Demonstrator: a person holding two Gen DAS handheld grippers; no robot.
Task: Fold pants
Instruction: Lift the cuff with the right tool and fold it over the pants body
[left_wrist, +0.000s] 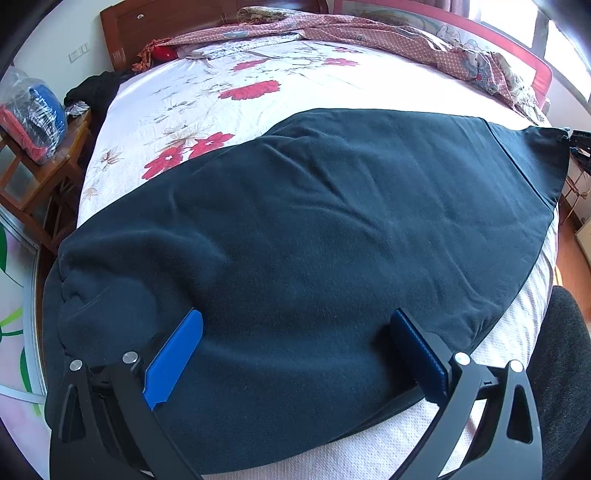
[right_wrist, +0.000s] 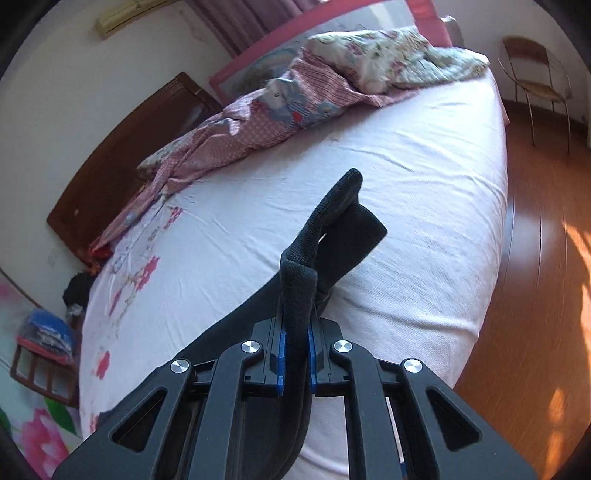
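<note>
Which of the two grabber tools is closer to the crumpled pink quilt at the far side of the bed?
Neither clearly. The right gripper is clamped on the pants' ribbed end, lifted off the bed; the left gripper stands open over the pants. The pink quilt lies well beyond both.

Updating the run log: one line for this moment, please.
task: fold pants | left gripper: open over pants on bed | right gripper: shut on waistband, lifted | fold: not yet done
</note>
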